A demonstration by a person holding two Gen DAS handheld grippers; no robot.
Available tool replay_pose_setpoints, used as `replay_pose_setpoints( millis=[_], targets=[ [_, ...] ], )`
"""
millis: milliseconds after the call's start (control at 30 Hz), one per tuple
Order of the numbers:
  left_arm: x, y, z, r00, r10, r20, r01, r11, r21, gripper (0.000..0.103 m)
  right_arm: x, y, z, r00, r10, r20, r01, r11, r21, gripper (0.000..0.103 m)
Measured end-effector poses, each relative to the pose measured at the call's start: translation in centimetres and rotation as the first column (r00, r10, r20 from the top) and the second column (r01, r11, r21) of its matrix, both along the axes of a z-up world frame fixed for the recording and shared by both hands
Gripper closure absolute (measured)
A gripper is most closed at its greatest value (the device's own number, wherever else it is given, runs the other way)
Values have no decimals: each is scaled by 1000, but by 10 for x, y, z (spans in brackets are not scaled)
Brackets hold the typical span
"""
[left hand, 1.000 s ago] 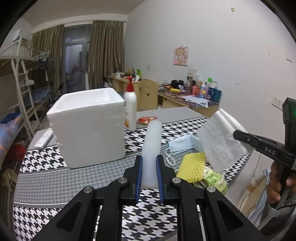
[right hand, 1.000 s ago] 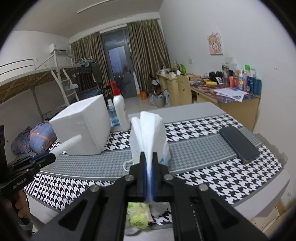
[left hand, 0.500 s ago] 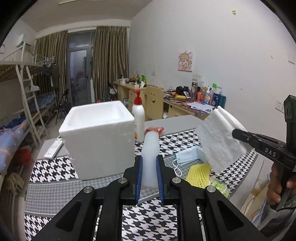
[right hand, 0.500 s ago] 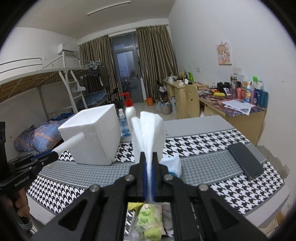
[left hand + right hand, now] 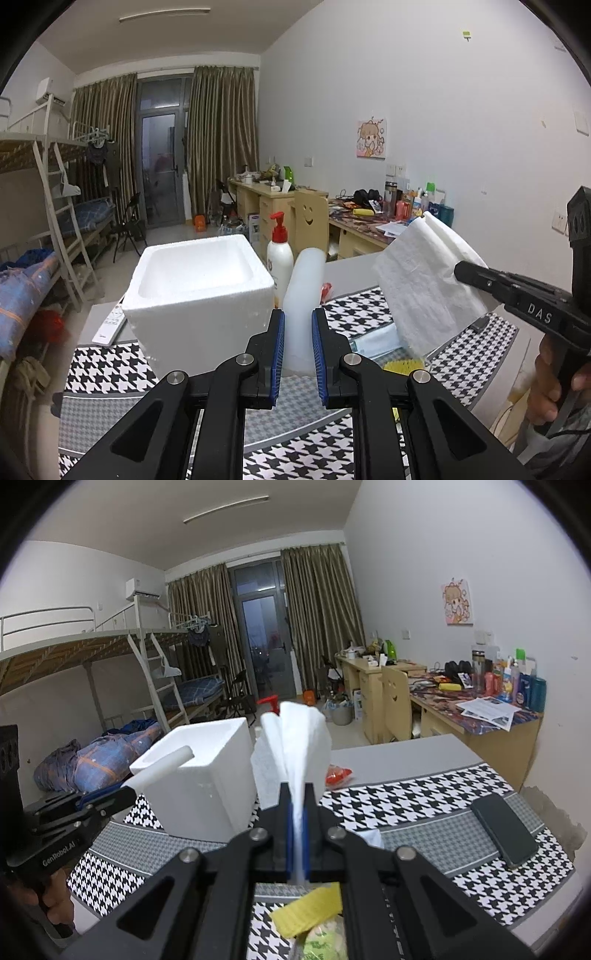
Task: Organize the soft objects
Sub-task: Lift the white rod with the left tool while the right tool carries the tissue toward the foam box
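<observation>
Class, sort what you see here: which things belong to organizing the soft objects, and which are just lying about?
Job: foam tube in left gripper; folded pad in right gripper; foam box; mask; yellow mesh.
Lying about: pump bottle; phone; remote.

White walls (image 5: 424, 92) and a white ceiling with a strip light (image 5: 226, 508) enclose a narrow room. Straight ahead of the grippers, olive curtains (image 5: 221, 140) flank a dark glass door (image 5: 160, 170). To the left stands a white metal bunk bed (image 5: 92, 653) with a ladder (image 5: 61, 218), an air conditioner (image 5: 142, 589) mounted above it. To the right, wooden desks (image 5: 491, 734) line the wall, cluttered with bottles and papers, with a smiley-backed chair (image 5: 312, 221) pushed in. A cartoon picture (image 5: 371, 138) hangs above them. The floor (image 5: 173, 234) is pale tile.
</observation>
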State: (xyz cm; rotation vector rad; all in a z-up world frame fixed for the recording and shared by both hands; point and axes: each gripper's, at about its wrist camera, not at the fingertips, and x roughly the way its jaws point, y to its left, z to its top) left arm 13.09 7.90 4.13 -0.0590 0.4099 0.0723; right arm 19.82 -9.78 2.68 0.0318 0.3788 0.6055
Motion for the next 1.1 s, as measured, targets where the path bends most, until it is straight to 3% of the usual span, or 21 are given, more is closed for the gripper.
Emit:
replay_pose_setpoints(
  millis=[400,1100],
  targets=[
    [22,11,23,998,49,26,-50,998,26,87,2,15,19,999,26,44,-26,1000,-7,97],
    [55,39,36,991,123,50,-125,991,44,87,24,49,44,997,67,43,-65,997,-42,97]
  ],
)
